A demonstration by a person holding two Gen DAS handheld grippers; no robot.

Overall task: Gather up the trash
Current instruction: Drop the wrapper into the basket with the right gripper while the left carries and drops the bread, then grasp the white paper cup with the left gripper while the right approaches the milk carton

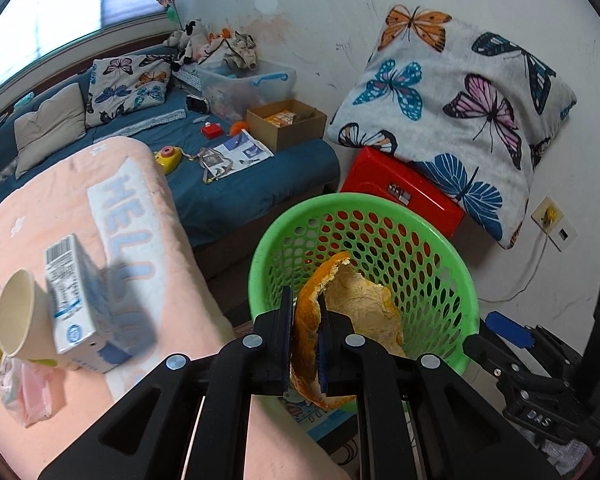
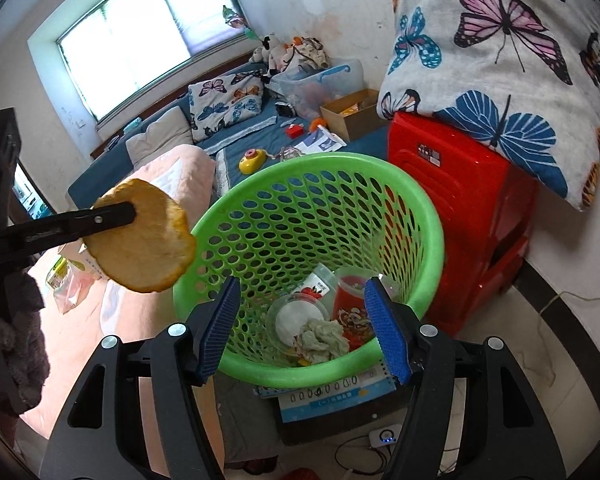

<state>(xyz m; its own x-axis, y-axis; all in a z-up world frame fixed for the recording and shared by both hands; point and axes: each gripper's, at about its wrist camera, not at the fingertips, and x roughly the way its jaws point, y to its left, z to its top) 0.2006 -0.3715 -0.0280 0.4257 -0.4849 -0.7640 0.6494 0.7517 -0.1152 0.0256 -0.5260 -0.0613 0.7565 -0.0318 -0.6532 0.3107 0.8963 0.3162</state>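
Note:
My left gripper [image 1: 306, 312] is shut on an orange peel [image 1: 364, 304] and holds it over the near rim of the green mesh waste basket [image 1: 452, 256]. In the right wrist view the same peel [image 2: 140, 236] hangs in the left gripper just left of the basket rim [image 2: 436, 224]. My right gripper [image 2: 300, 320] is open and empty above the basket's near edge. Inside the basket lie a clear lid [image 2: 296, 316], crumpled paper [image 2: 324, 340] and a red cup [image 2: 352, 304]. A milk carton [image 1: 80, 304], a paper cup [image 1: 20, 316] and wrappers [image 1: 24, 392] lie on the pink blanket [image 1: 100, 184].
A red plastic stool [image 2: 472, 200] stands right behind the basket, with a butterfly pillow [image 2: 500, 60] leaning on it against the wall. A blue mattress [image 1: 260, 176] with toys, papers and a cardboard box [image 1: 288, 124] lies beyond. Booklets [image 2: 332, 396] lie under the basket.

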